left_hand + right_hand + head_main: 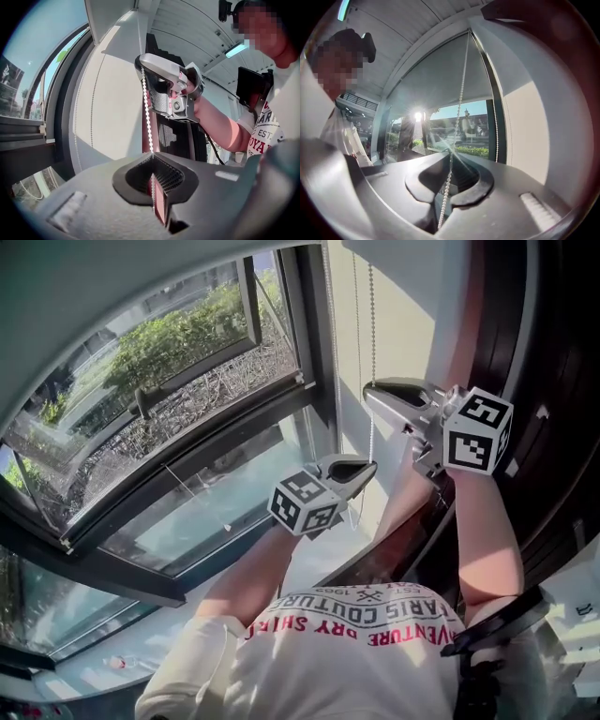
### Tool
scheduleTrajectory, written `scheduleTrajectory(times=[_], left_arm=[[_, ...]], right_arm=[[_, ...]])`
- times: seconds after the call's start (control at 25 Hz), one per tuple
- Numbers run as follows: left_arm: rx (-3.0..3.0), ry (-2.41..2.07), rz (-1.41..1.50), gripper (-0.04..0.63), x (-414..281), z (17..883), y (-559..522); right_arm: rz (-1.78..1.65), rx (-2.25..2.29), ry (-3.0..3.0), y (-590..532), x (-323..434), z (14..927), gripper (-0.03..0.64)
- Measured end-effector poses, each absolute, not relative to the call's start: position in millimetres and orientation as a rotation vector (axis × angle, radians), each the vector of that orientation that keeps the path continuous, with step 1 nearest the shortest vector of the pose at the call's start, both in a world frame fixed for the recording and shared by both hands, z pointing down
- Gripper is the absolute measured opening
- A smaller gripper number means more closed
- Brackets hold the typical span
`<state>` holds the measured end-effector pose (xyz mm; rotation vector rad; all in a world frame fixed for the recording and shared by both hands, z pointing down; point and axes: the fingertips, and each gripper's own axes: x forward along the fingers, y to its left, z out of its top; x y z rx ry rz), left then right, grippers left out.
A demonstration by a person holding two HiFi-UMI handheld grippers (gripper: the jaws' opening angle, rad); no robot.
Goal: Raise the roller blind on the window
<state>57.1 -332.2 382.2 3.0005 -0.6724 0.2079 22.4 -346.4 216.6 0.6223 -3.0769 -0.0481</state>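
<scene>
A white bead chain [372, 329] hangs by the pale wall to the right of the window. My right gripper [368, 390] is the upper one, and its jaws are closed on the chain [461, 89], which runs down between them. Directly below, my left gripper [370, 465] is shut on the same chain [146, 108]; the right gripper [139, 60] shows above it in the left gripper view. The grey roller blind [440, 79] covers the upper part of the glass, with its lower edge above the view outside. A second strand of chain [496, 136] hangs free nearer the wall.
The dark window frame [314, 334] stands just left of the chain, with a tilted sash [187, 381] beyond it. A pale sill [309, 559] runs below. Dark panels [553, 352] rise on the right. The person's arms and shirt [356, 624] fill the lower middle.
</scene>
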Motion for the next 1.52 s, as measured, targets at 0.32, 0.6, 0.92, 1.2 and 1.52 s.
scheduleTrajectory(times=[0.32, 0.6, 0.92, 1.2, 1.52], left_arm=[[2.990, -0.670, 0.196, 0.005, 58, 383, -341], [2.955, -0.661, 0.243, 0.005, 62, 410, -347], [2.838, -0.617, 0.428, 0.006, 61, 483, -342], [2.756, -0.658, 0.641, 0.006, 48, 574, -329], [2.722, -0.636, 0.644, 0.006, 44, 600, -318]], right_arm=[[0.005, 0.698, -3.100, -358, 29, 217, 0.006], [0.041, 0.726, -3.063, -366, 30, 243, 0.006], [0.139, 0.725, -2.959, -369, 29, 322, 0.006], [0.226, 0.669, -2.803, -359, 21, 413, 0.006], [0.301, 0.651, -2.806, -351, 16, 442, 0.006]])
